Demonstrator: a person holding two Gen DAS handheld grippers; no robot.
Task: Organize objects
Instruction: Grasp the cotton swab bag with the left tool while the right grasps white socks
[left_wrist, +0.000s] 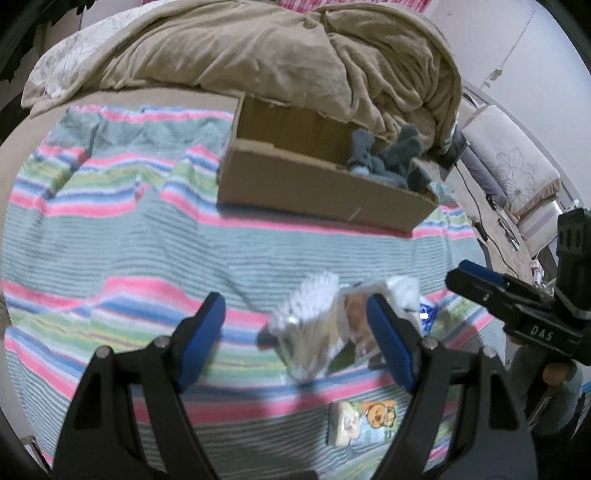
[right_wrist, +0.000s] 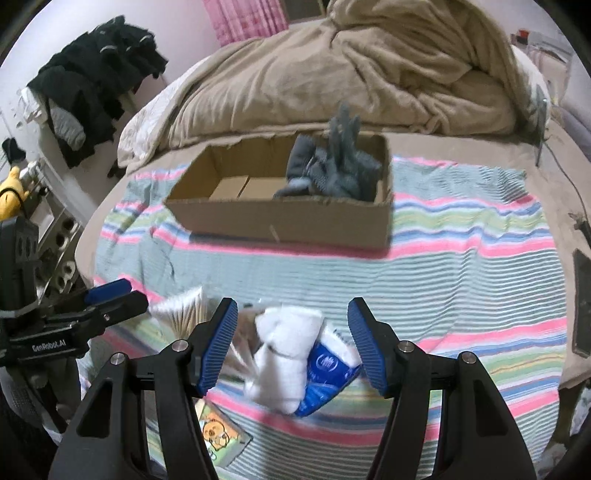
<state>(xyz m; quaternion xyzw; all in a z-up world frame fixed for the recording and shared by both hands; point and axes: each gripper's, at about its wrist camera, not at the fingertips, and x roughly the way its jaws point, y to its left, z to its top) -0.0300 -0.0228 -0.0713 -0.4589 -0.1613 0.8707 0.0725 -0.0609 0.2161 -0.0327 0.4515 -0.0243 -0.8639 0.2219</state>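
Across the bed lies a striped cloth (right_wrist: 461, 236) in pink, green, blue and grey bands, wrinkled in places, and on it stands an open cardboard box (right_wrist: 288, 218) near the far edge. Grey socks (right_wrist: 336, 170) are heaped in the box's right end; its left part shows bare cardboard. Behind the box a tan blanket (right_wrist: 369, 74) is bunched up over the bed, with a pale flowered sheet (left_wrist: 70, 62) showing at its left. Pink curtains (right_wrist: 247, 18) hang at the back wall, and dark clothes (right_wrist: 96, 77) are piled on furniture at the left of the room. A cable (left_wrist: 476, 206) trails off the bed's right side toward a cushioned seat (left_wrist: 513, 162) with a flower pattern.

Near the front edge of the cloth sits a cluster of small things: a clear pack of cotton swabs (left_wrist: 306, 317), a white rolled sock (right_wrist: 284, 354), a blue packet (right_wrist: 325, 373) just beside and partly under it, and a cartoon-printed packet (left_wrist: 365, 421) closer to the camera.

The left tool (left_wrist: 295, 325) hangs wide above the swabs, holding nothing. The right tool (right_wrist: 291, 343) is likewise spread wide, its blue pads (right_wrist: 218, 347) on either side of the white sock without touching it.
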